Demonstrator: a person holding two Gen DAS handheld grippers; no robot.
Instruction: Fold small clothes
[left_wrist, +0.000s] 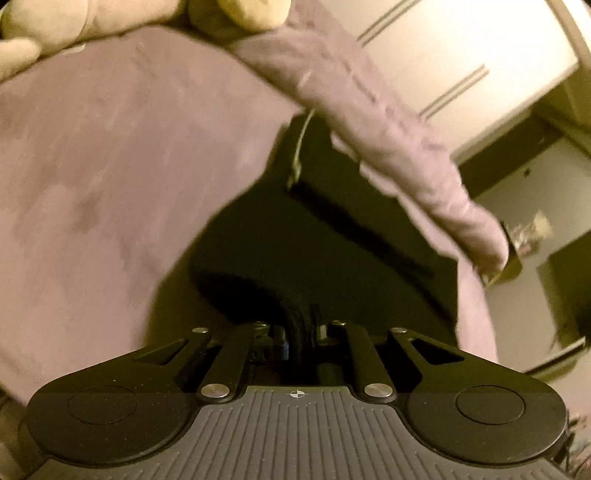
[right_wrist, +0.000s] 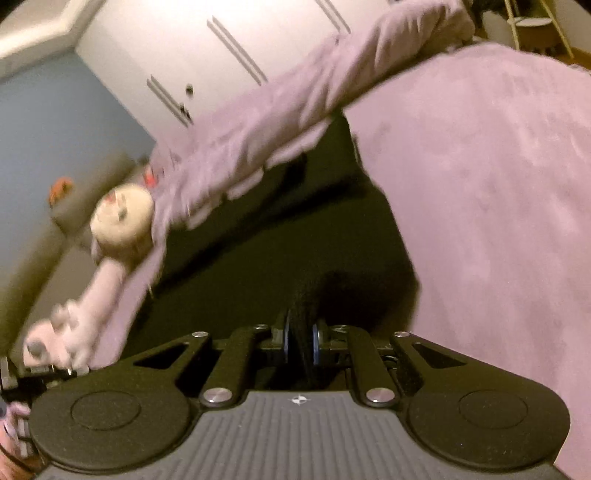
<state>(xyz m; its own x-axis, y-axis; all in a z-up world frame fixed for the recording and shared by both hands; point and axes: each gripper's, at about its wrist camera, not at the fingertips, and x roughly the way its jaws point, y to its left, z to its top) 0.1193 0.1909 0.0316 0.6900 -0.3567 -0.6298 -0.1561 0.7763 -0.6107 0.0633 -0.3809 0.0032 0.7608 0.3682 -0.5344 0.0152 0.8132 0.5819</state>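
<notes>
Left hand-held gripper (left_wrist: 295, 332) clamped on black garment (left_wrist: 332, 251), right hand-held gripper (right_wrist: 301, 339) likewise, mauve blanket (right_wrist: 480, 184) beneath

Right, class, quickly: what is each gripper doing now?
Left gripper: shut on the black garment.
Right gripper: shut on the black garment.

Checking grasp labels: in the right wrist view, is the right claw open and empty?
No, the right claw is shut on a bunched fold of the black garment.

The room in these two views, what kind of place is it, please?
Probably a bedroom: a mauve bed cover, a plush toy lying on it, and white wardrobe doors behind. Both grippers pinch a black garment.
</notes>
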